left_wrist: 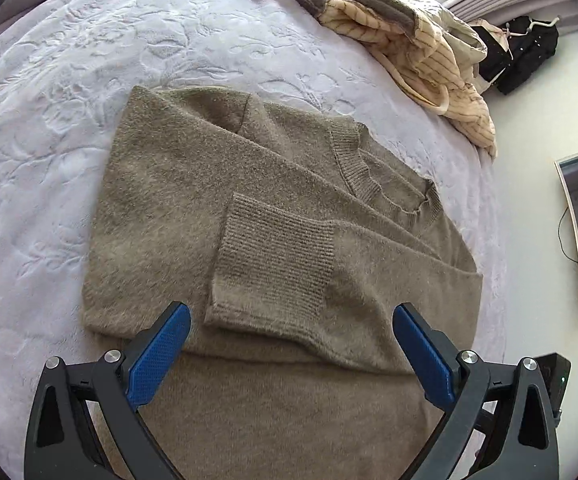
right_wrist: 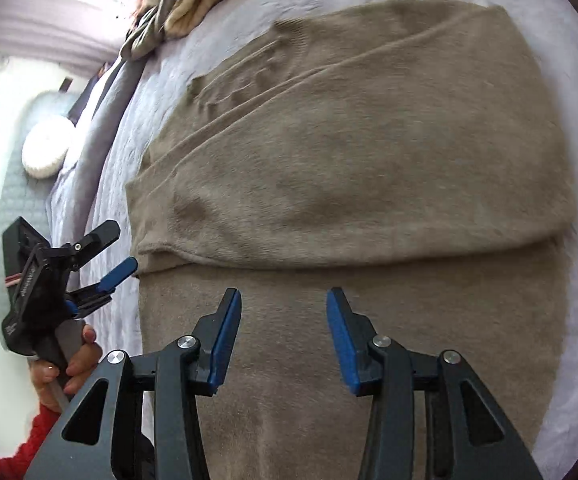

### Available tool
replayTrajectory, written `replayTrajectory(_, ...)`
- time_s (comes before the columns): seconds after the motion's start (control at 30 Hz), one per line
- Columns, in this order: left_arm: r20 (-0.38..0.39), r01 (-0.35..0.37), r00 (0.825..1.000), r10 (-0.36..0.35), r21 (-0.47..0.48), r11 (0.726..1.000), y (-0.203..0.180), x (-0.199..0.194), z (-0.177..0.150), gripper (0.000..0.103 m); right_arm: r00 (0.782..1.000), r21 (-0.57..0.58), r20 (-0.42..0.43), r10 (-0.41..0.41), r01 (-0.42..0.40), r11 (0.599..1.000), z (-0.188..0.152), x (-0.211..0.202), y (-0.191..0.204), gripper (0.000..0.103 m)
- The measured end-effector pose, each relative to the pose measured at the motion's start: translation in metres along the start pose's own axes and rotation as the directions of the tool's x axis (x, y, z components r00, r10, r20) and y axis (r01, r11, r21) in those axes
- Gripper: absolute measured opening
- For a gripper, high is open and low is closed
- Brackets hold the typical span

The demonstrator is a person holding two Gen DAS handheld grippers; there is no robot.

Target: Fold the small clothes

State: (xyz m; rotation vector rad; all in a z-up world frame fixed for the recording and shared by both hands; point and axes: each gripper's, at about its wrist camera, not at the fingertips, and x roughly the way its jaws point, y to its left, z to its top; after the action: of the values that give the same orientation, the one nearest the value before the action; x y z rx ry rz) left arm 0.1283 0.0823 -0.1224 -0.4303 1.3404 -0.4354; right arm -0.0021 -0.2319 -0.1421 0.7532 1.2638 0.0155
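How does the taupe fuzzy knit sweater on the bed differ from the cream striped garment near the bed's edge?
The taupe fuzzy knit sweater lies spread flat with its sleeves folded across the body; the cream striped garment sits crumpled in a heap. The sweater is plain-coloured; the cream garment carries thin dark stripes. The sweater lies under both open grippers; the cream garment lies far from them. Both rest on the pale lavender embossed bedspread.

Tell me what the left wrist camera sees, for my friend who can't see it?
A fuzzy olive-brown sweater lies on a pale lilac bedspread, both sleeves folded across its front, one ribbed cuff on top. The open left hand-held gripper hovers over its lower part, holding nothing. A pile of clothes sits at the bed's far edge.
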Motion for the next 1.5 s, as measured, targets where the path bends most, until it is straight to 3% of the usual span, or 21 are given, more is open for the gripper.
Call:
replayTrajectory(0.07, -0.014, 0.001, 1.000, -0.001, -0.020, 1.000, 0.003, 0.005, 0.003, 0.101, 0.999, 0.083, 0.034, 0.030, -0.033, 0.996, 0.000, -0.011, -0.025, 0.048)
replayTrajectory(0.13, -0.029, 0.008, 1.000, -0.010, -0.055, 0.998, 0.007, 0.011, 0.004, 0.090, 0.996, 0.166, 0.070, 0.059, -0.070, 0.984, 0.002, -0.020, -0.047, 0.050)
replayTrajectory(0.17, -0.043, 0.014, 0.999, -0.017, -0.071, 0.997, 0.009, 0.014, 0.004, 0.077, 0.993, 0.210, 0.090, 0.071, -0.089, 0.974, 0.002, -0.025, -0.060, 0.051)
replayTrajectory(0.23, -0.060, 0.031, 0.998, -0.036, -0.085, 0.996, 0.012, 0.020, 0.004, 0.040, 0.986, 0.296, 0.140, 0.092, -0.130, 0.946, 0.000, -0.035, -0.083, 0.051)
replayTrajectory(0.27, -0.077, 0.049, 0.995, -0.055, -0.088, 0.995, 0.012, 0.024, 0.004, 0.006, 0.980, 0.338, 0.170, 0.107, -0.160, 0.927, 0.000, -0.039, -0.094, 0.051)
replayTrajectory(0.47, -0.026, 0.096, 0.995, -0.098, -0.077, 0.992, 0.005, 0.009, 0.008, 0.007, 0.911, 0.532, 0.344, 0.225, -0.387, 0.753, -0.001, -0.052, -0.154, 0.051)
replayTrajectory(0.5, -0.010, 0.099, 0.995, -0.100, -0.060, 0.993, 0.001, 0.002, 0.011, 0.007, 0.900, 0.535, 0.362, 0.242, -0.413, 0.737, 0.002, -0.052, -0.157, 0.036)
replayTrajectory(0.53, 0.003, 0.099, 0.995, -0.099, -0.043, 0.994, -0.003, -0.003, 0.014, 0.007, 0.897, 0.521, 0.369, 0.245, -0.417, 0.744, 0.007, -0.055, -0.156, 0.007)
replayTrajectory(0.63, 0.039, 0.080, 0.996, -0.080, 0.018, 0.997, -0.011, -0.020, 0.019, 0.007, 0.908, 0.369, 0.352, 0.227, -0.357, 0.858, 0.028, -0.077, -0.128, 0.007)
replayTrajectory(0.7, 0.034, 0.049, 0.998, -0.050, 0.041, 0.998, -0.009, -0.018, 0.018, 0.007, 0.936, 0.287, 0.303, 0.177, -0.267, 0.920, 0.035, -0.078, -0.112, 0.007)
replayTrajectory(0.77, 0.006, 0.017, 1.000, -0.018, 0.040, 0.999, 0.001, -0.006, 0.015, 0.007, 0.968, 0.236, 0.238, 0.072, -0.130, 0.963, 0.037, -0.069, -0.108, 0.007)
replayTrajectory(0.83, -0.030, -0.024, 0.999, 0.025, 0.048, 0.999, 0.009, 0.009, 0.007, 0.007, 0.984, 0.237, 0.177, 0.009, -0.051, 0.970, 0.036, -0.053, -0.117, 0.007)
replayTrajectory(0.97, -0.024, -0.038, 0.999, 0.039, 0.058, 0.998, 0.014, 0.012, -0.005, 0.007, 0.978, 0.316, 0.189, 0.091, -0.149, 0.937, 0.024, -0.057, -0.139, 0.014)
replayTrajectory(1.1, -0.027, -0.048, 0.998, 0.050, 0.075, 0.996, 0.015, 0.009, -0.006, 0.007, 0.963, 0.357, 0.255, 0.082, -0.172, 0.918, 0.015, -0.080, -0.155, 0.050)
replayTrajectory(1.2, -0.027, -0.058, 0.998, 0.060, 0.077, 0.995, 0.012, 0.010, -0.004, 0.007, 0.960, 0.359, 0.259, 0.103, -0.194, 0.913, 0.022, -0.078, -0.161, 0.050)
replayTrajectory(1.27, -0.027, -0.067, 0.997, 0.069, 0.078, 0.995, 0.011, 0.012, -0.005, 0.007, 0.976, 0.316, 0.190, 0.102, -0.160, 0.935, 0.034, -0.062, -0.152, 0.050)
replayTrajectory(1.33, -0.025, -0.068, 0.997, 0.070, 0.073, 0.995, 0.009, 0.011, -0.006, 0.007, 0.992, 0.274, 0.115, 0.048, -0.078, 0.959, 0.042, -0.050, -0.138, 0.016)
replayTrajectory(1.43, -0.003, -0.061, 0.998, 0.061, 0.094, 0.994, 0.002, 0.005, -0.008, 0.007, 0.990, 0.159, 0.137, -0.043, 0.020, 0.987, 0.044, -0.062, -0.123, 0.016)
replayTrajectory(1.5, -0.014, -0.083, 0.996, 0.085, 0.110, 0.991, 0.002, 0.010, -0.012, 0.007, 0.991, 0.132, 0.103, -0.090, 0.076, 0.988, 0.044, -0.055, -0.128, 0.016)
